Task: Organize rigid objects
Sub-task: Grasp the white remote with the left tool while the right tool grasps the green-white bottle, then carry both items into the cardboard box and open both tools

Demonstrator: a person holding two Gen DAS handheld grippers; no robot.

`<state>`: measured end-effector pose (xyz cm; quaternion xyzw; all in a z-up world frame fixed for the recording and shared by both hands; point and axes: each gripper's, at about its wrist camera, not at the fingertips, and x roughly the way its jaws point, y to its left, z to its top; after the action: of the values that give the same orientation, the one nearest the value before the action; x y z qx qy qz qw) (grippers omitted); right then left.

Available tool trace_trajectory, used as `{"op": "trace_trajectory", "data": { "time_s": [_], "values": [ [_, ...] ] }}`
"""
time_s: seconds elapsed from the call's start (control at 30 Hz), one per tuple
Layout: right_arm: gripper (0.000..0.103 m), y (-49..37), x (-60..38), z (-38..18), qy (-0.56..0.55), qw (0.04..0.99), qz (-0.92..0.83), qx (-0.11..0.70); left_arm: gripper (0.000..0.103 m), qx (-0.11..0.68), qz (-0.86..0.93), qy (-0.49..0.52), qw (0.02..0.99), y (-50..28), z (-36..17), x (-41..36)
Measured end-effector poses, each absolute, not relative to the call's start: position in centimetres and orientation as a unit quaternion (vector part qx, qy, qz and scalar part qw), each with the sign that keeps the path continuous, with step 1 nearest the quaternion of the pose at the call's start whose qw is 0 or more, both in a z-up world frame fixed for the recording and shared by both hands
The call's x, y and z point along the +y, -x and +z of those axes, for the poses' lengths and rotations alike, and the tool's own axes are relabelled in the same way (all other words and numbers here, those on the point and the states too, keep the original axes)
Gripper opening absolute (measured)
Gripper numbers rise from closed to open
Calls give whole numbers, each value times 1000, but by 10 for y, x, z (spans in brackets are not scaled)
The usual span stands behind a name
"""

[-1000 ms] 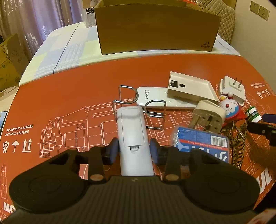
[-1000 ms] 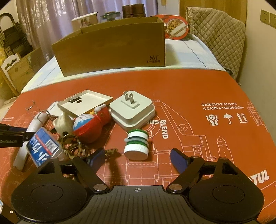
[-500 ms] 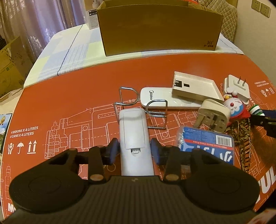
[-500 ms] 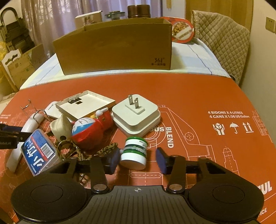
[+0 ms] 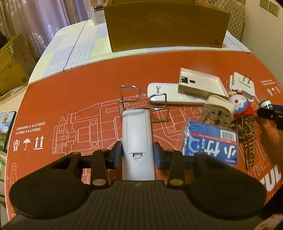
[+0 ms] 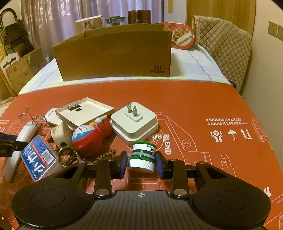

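We see an orange printed worktop [image 6: 194, 99] with a cardboard box [image 6: 115, 54] behind.
Left hand-held gripper [image 5: 138, 154] grips a remote [image 5: 137, 131], its lower end hidden; right hand-held gripper [image 6: 141, 163] has just closed on a small jar [image 6: 143, 155].

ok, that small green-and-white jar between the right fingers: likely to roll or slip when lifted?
The small jar is round and lies tilted on its side, so it would probably roll if let go. The right gripper has it across its curved wall, and the label looks smooth, so it might twist or slip. It looks rigid and likely light for its size.

curtains [image 6: 58, 23] | quilted chair cover [image 6: 224, 51] | wall sockets [image 5: 269, 8] | snack tin [image 6: 183, 36]
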<state>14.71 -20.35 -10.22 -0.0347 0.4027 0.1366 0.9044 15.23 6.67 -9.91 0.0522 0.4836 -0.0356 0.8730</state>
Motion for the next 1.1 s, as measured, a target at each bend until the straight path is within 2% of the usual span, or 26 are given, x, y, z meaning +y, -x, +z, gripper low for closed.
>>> {"op": "trace_trajectory", "data": {
  "time_s": [0.63, 0.83, 1.1],
  "values": [
    [31, -142, -199, -62, 19, 913, 162, 374, 33, 445, -38, -24, 894, -138, -35, 61],
    [31, -176, -192, -23, 15, 920, 189, 344, 33, 413, -52, -16, 909, -180, -2, 49],
    [31, -274, -176, 32, 18, 931, 206, 300, 33, 367, -72, -13, 927, -289, 48, 28]
  ]
}}
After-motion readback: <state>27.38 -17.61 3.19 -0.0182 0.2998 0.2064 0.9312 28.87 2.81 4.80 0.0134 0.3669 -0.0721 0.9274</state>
